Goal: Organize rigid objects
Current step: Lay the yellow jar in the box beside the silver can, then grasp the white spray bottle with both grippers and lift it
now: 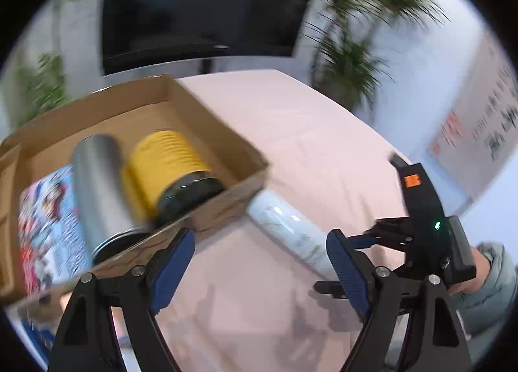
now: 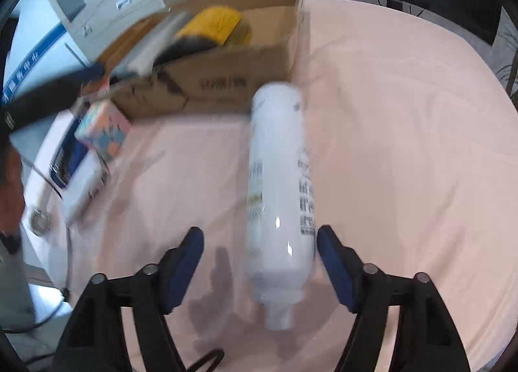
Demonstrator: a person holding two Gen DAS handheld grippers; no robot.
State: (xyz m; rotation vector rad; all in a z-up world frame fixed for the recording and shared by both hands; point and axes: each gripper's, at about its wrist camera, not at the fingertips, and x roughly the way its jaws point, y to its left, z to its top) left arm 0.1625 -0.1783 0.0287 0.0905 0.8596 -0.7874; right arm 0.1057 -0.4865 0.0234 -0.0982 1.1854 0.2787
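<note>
A white bottle point(image 2: 278, 184) lies on the pink tablecloth point(image 2: 404, 145), its neck pointing toward my right gripper point(image 2: 260, 258). The right gripper is open, its jaws on either side of the bottle's lower body, not touching it. The bottle also shows in the left wrist view point(image 1: 288, 229), next to the corner of a cardboard box point(image 1: 207, 126). The box holds a yellow jar with a dark lid point(image 1: 171, 165), a silver can point(image 1: 97, 184) and a colourful printed box point(image 1: 48, 226). My left gripper point(image 1: 259, 255) is open and empty in front of the box.
A small colourful carton point(image 2: 103, 129) and a white and blue item point(image 2: 77, 174) lie at the table's left edge. A dark TV screen point(image 1: 204, 6) and potted plants point(image 1: 353, 58) stand behind the table. The right hand-held gripper body point(image 1: 424, 220) shows in the left view.
</note>
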